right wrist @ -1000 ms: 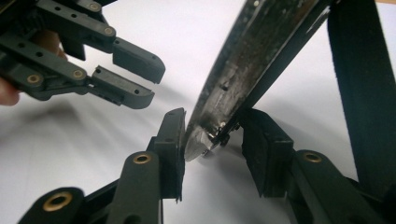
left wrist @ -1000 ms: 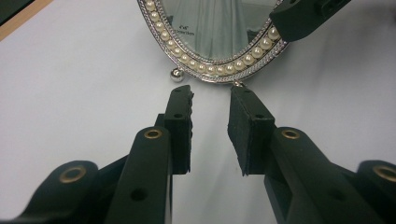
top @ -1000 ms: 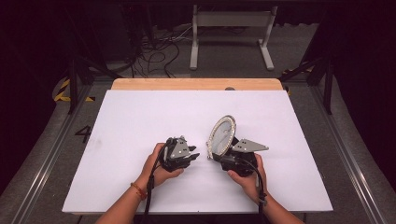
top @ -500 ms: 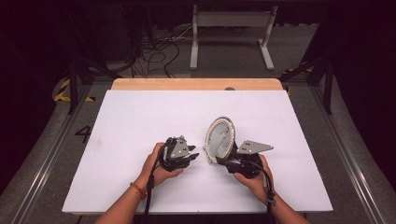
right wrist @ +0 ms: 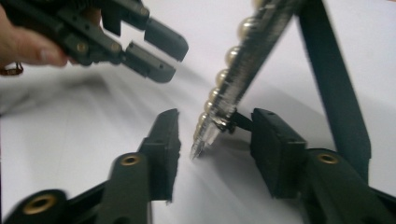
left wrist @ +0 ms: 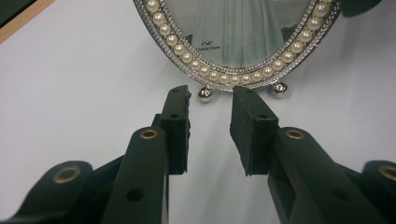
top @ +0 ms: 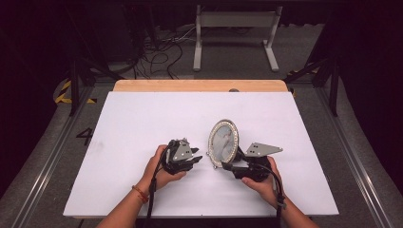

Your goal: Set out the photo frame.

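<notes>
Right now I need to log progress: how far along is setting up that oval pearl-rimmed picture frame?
Done: the oval pearl-rimmed silver picture frame stands upright on the white table, on its ball feet and rear black easel leg. In hand: the right gripper straddles its lower edge, jaws just opening, pads apart from it. The left gripper waits open in front. Left: withdrawing both.

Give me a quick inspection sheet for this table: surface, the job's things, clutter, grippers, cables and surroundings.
Surface: white table top, wooden strip along the far edge.
Job's things: oval pearl-rimmed picture frame standing upright on small ball feet, back stand out.
Clutter: nothing seen.
Grippers: left gripper open, nothing between its jaws, pointing at the frame's foot. Right gripper open; jaws just opened, frame's lower edge between them, pads apart from it.
Cables: one black cable trails from each gripper along the forearm.
Surroundings: dark floor, loose wires and a grey metal stand behind the table.
</notes>
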Demonstrator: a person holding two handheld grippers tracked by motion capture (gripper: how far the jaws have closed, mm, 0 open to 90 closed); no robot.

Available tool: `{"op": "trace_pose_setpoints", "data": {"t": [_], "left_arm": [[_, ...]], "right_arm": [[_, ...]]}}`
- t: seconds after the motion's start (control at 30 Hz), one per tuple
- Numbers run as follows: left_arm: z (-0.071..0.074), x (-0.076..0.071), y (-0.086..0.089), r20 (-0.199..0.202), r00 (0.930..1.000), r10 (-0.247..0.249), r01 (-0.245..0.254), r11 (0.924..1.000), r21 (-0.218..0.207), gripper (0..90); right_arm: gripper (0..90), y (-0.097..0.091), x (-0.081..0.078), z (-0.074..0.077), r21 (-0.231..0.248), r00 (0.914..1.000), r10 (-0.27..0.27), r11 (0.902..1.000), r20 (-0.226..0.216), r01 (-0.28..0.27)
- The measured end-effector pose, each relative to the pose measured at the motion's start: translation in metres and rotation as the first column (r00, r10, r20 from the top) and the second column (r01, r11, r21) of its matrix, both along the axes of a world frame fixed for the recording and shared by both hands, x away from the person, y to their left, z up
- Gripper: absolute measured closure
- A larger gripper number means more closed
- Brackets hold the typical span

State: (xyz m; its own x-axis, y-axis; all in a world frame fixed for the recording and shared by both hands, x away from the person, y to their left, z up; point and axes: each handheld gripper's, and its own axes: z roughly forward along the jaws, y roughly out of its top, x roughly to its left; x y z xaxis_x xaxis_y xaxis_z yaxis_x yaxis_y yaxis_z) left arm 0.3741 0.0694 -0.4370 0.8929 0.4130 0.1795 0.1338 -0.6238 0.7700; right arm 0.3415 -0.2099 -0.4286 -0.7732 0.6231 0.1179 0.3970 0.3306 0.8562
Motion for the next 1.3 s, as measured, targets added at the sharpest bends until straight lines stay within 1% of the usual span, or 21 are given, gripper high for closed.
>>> {"op": "trace_pose_setpoints", "data": {"t": [0.07,0.17,0.2,0.23,0.27,0.33,0.37,0.43,0.5,0.67,0.7,0.77,0.83,0.93,1.0,1.07,1.1,1.17,1.2,1.23,1.3], "left_arm": [[0.0,0.0,-0.001,-0.004,1.0,0.0,0.0,1.0,0.001,67.1],[0.0,0.0,-0.001,0.0,1.0,-0.002,0.002,1.0,0.0,67.0],[0.0,0.0,-0.002,0.002,1.0,-0.003,0.003,1.0,0.0,66.7],[0.0,0.0,-0.002,0.001,1.0,-0.003,0.003,1.0,0.0,66.7],[0.0,0.0,-0.002,0.002,1.0,-0.005,0.005,1.0,0.001,66.6],[0.0,0.0,-0.001,0.002,1.0,-0.003,0.003,1.0,-0.001,66.0],[0.0,0.0,-0.001,-0.002,1.0,0.001,-0.001,1.0,0.001,65.9],[0.0,0.001,-0.001,-0.003,1.0,0.002,-0.002,1.0,-0.002,65.9],[0.0,0.001,0.0,0.001,1.0,0.003,-0.003,1.0,-0.003,65.7],[0.0,0.001,0.0,0.002,1.0,0.007,-0.007,0.9999,-0.007,64.1],[0.0,0.001,0.0,0.001,1.0,0.007,-0.007,0.9999,-0.009,63.7],[0.001,0.001,0.001,0.001,0.9999,0.011,-0.011,0.9999,-0.011,63.3],[0.001,0.002,0.001,0.002,0.9999,0.015,-0.015,0.9998,-0.014,62.5],[0.001,0.002,0.002,-0.001,0.9998,0.021,-0.022,0.9996,-0.021,60.8],[0.002,0.004,0.002,-0.014,0.9996,0.024,-0.024,0.999,-0.037,58.4],[0.003,0.008,0.002,-0.021,0.9991,0.037,-0.038,0.9974,-0.061,56.0],[0.003,0.01,0.002,-0.034,0.9985,0.044,-0.046,0.9956,-0.081,53.7],[0.004,0.016,0.002,-0.054,0.9978,0.038,-0.045,0.9921,-0.117,49.6],[0.004,0.019,0.002,-0.062,0.9975,0.034,-0.042,0.9904,-0.131,48.4],[0.003,0.021,0.001,-0.064,0.9974,0.031,-0.04,0.989,-0.142,47.5],[0.004,0.026,0.001,-0.085,0.9962,0.018,-0.031,0.986,-0.164,44.0]], "right_arm": [[49.9,0.0,-0.001,0.003,0.011,1.0,-0.002,0.9999,0.01,0.002],[50.0,0.002,-0.001,0.006,0.025,0.9998,-0.014,0.9996,0.012,0.014],[55.0,0.005,-0.002,0.007,0.032,0.9987,-0.041,0.9987,0.032,0.04],[55.0,0.005,-0.002,0.007,0.032,0.9987,-0.041,0.9987,0.032,0.04],[57.4,0.006,-0.002,0.007,0.042,0.9986,-0.043,0.9982,0.03,0.041],[66.4,0.007,-0.001,0.007,0.032,0.9968,-0.068,0.9973,0.043,0.067],[66.7,0.006,0.001,0.006,0.036,0.9968,-0.071,0.9969,0.037,0.07],[66.9,0.005,0.003,0.005,0.053,0.9979,-0.061,0.9968,0.023,0.06],[67.8,0.005,0.003,0.005,0.048,0.9982,-0.055,0.9974,0.024,0.054],[76.9,0.001,0.007,0.004,0.07,0.9996,-0.027,0.9972,0.008,0.027],[77.1,0.001,0.008,0.004,0.081,1.0,-0.009,0.9966,0.003,0.009],[77.2,0.002,0.007,0.005,0.074,0.9999,0.006,0.9973,0.011,-0.006],[77.6,0.003,0.008,0.005,0.078,0.9998,0.016,0.9968,0.006,-0.017],[77.7,0.002,0.009,0.006,0.085,0.9986,0.053,0.995,-0.003,-0.053],[77.4,0.002,0.009,0.007,0.082,0.9986,0.053,0.9952,-0.007,-0.052],[75.3,0.001,0.009,0.006,0.091,0.9981,0.058,0.9943,-0.017,-0.057],[71.6,0.001,0.009,0.006,0.082,0.9977,0.064,0.9946,-0.02,-0.063],[58.5,0.0,0.009,0.006,0.067,0.9985,0.054,0.9963,-0.014,-0.052],[57.4,-0.001,0.01,0.006,0.063,0.9988,0.046,0.997,-0.019,-0.045],[56.9,-0.002,0.01,0.005,0.059,0.9982,0.056,0.9968,-0.022,-0.054],[59.0,-0.003,0.01,0.004,0.036,0.9982,0.058,0.9977,-0.012,-0.058]]}}
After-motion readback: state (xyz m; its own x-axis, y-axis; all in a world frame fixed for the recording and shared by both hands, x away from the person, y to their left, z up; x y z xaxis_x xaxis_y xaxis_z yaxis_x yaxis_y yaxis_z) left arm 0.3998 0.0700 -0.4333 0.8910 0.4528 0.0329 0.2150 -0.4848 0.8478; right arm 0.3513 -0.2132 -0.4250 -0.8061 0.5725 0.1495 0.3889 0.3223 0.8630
